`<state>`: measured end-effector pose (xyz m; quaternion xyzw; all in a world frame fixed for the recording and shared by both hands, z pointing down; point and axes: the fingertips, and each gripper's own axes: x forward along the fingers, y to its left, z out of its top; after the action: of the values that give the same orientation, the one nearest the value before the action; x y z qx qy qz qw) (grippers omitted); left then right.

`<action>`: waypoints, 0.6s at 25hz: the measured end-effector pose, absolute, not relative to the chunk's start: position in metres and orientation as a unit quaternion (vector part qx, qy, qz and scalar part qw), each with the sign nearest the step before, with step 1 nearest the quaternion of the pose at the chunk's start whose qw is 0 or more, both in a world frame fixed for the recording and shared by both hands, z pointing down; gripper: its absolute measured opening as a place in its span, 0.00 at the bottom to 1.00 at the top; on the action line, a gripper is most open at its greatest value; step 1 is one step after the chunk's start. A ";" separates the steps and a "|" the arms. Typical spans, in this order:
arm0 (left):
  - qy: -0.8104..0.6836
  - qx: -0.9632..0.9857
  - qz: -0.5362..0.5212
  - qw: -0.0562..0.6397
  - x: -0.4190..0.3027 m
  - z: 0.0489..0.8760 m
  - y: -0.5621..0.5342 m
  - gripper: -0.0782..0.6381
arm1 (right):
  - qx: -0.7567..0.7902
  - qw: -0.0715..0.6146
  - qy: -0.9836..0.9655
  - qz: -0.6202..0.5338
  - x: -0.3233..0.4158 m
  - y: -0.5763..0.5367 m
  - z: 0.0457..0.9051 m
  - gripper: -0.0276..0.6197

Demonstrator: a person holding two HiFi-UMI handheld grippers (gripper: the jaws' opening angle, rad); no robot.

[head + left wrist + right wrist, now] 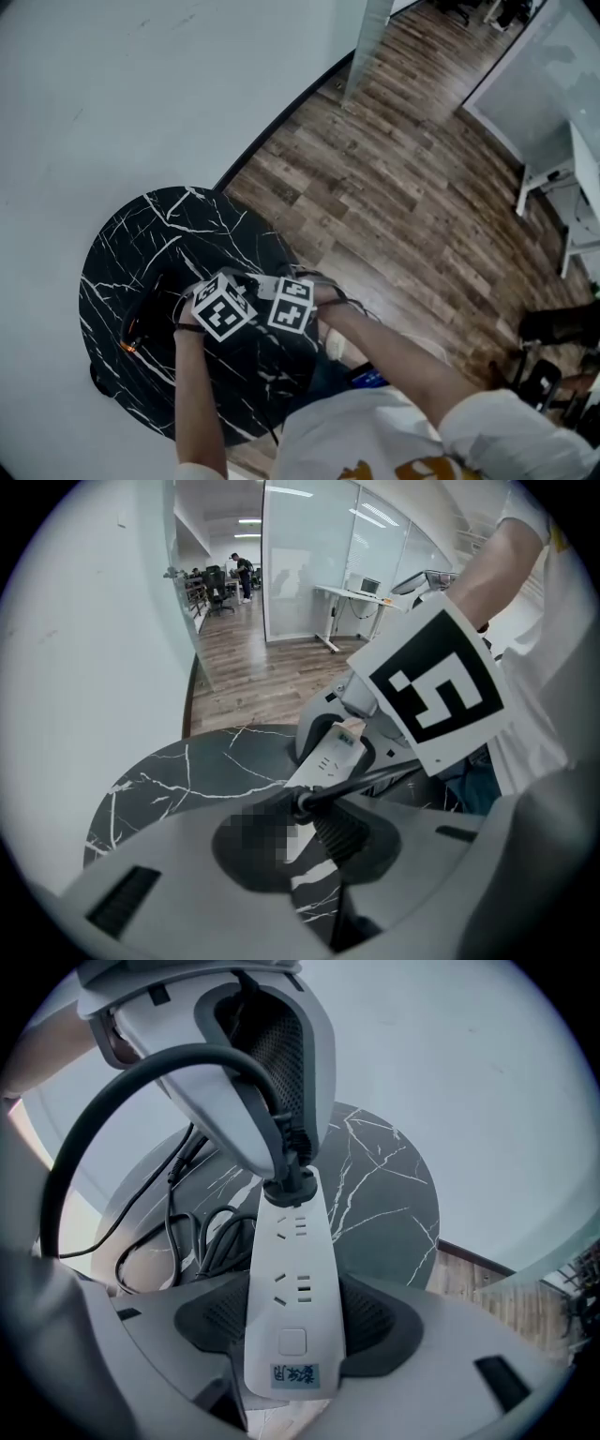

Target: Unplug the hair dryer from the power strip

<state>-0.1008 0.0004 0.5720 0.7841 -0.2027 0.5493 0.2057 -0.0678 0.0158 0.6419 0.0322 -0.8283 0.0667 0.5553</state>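
Over the round black marble bench (pixel 112 272), the person's forearms (pixel 197 394) reach in side by side, with both tools pointing steeply down and almost touching. The right tool (pixel 292 1330) is clenched on the near end of the long white power strip (pixel 291 1260). Just beyond it, the left tool (pixel 302 841) grasps the hair dryer's black plug (pixel 287 1185), which sits in the strip's far socket. The dark hair dryer (pixel 142 321) lies left of the left tool.
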 end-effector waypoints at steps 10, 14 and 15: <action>-0.359 0.787 0.460 0.201 -0.125 0.553 0.024 0.21 | 0.042 0.536 -0.841 0.056 -0.065 0.016 0.642 0.46; -0.409 0.778 0.422 0.222 -0.140 0.548 0.042 0.22 | 0.050 0.530 -0.846 0.021 -0.065 0.015 0.640 0.46; -0.417 0.775 0.418 0.226 -0.143 0.548 0.046 0.22 | 0.057 0.526 -0.849 0.017 -0.065 0.014 0.641 0.46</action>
<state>-0.1431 0.0463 0.5477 0.7746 -0.4170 0.4184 0.2261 -0.0646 0.0145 0.6406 0.0567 -0.8487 0.0174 0.5255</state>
